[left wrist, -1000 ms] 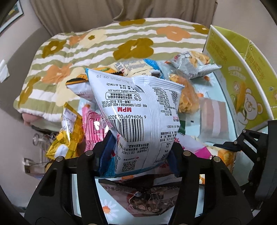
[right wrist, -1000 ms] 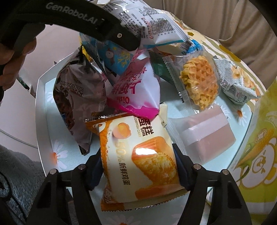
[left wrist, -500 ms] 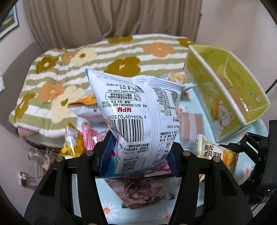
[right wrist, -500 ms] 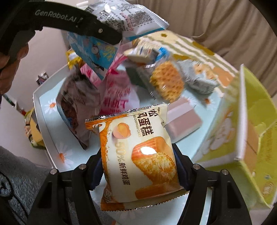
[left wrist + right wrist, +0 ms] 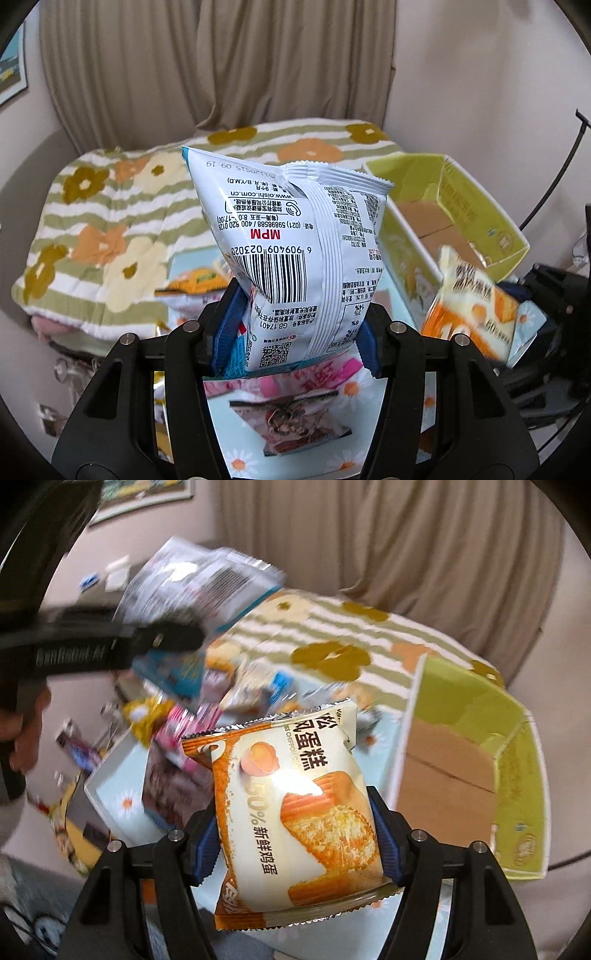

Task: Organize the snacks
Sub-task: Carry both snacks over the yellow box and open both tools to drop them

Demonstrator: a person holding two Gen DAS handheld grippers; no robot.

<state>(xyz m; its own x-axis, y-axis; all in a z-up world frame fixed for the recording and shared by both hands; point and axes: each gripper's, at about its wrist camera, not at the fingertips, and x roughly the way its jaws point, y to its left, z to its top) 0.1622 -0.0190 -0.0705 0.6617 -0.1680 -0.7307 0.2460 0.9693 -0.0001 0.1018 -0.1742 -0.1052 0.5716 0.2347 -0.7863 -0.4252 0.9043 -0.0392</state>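
My left gripper [image 5: 295, 332] has its jaws pinched on the lower part of a white chip bag [image 5: 295, 251], and my right gripper [image 5: 295, 849] has its jaws clamped across the lower half of an orange cake packet [image 5: 299, 819]. Both are up in the air above the desk [image 5: 236, 461], with the yellow-green box [image 5: 461, 206] at about 2 o'clock from the chip bag in my left view and at 3 o'clock from the cake packet in my right view.

The chip bag looks light, puffed and crinkly, so I judge it will slip or crush if squeezed harder; the flat end near the bottom seam is the place to hold (that is roughly where I have it). Its long axis stands nearly upright, printing upside down, top edge leaning toward 11 o'clock.

The cake packet seems soft and easily dented; holding by the 2 side edges is safest. Its long axis also runs upward, tilted slightly toward 1 o'clock, with the front face toward my camera.
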